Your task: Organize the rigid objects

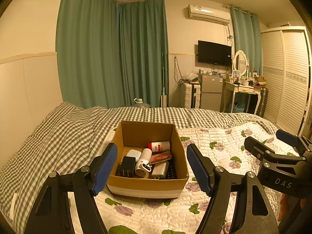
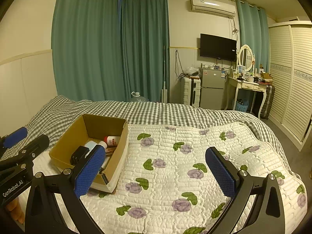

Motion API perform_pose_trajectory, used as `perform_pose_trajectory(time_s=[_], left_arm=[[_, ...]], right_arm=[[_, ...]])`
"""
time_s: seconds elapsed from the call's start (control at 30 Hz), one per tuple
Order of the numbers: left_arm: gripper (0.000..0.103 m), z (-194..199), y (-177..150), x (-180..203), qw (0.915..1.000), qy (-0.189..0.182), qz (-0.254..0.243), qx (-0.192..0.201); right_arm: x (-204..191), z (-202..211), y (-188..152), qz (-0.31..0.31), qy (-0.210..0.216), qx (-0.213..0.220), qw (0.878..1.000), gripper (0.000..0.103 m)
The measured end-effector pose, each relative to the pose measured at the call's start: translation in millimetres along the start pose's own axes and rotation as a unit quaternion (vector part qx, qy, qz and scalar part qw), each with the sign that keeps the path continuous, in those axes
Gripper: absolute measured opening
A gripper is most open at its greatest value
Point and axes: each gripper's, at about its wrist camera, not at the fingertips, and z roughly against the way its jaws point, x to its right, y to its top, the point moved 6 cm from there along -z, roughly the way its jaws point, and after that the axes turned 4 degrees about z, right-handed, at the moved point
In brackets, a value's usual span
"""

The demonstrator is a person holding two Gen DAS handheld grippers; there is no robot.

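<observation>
An open cardboard box [image 1: 146, 184] sits on the floral quilt [image 1: 214, 152]. It holds a red-capped white bottle [image 1: 159, 146], a white cylinder device [image 1: 143, 161], a black charger [image 1: 126, 166], a white case [image 1: 132, 154], a red-brown packet [image 1: 160, 157] and a grey block [image 1: 159, 169]. My left gripper [image 1: 152, 167] is open and empty, its jaws standing wide either side of the box's near wall. My right gripper [image 2: 156, 173] is open and empty over the quilt [image 2: 175, 156], right of the box [image 2: 62, 152]; it also shows in the left wrist view [image 1: 273, 146].
The bed has a grey checked sheet [image 1: 58, 136] to the left and behind. Beyond the bed stand green curtains [image 1: 117, 58], a white suitcase [image 1: 190, 95], a small fridge [image 1: 211, 91], a dressing table [image 1: 243, 91] and a slatted wardrobe [image 1: 288, 78].
</observation>
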Motion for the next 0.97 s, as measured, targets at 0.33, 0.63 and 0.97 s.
perform_pose_trajectory(time_s=[0.33,0.63,0.97], left_arm=[[0.076,-0.3,-2.0,-1.1,1.0,0.0,0.0,-0.002],[0.076,-0.8,-6.1,-1.8,1.0,-0.001,-0.001,-0.004],[0.076,-4.0,-10.7,-2.9,1.0,-0.001,-0.004,-0.009]], right_arm=[[-2.0,-1.8,-1.4,0.001,0.001,-0.003,1.0,0.103],[-3.3,-3.4,-4.5,0.001,0.003,-0.008,1.0,0.103],[-4.8,-4.0,-4.7,0.003,0.003,-0.01,1.0,0.103]])
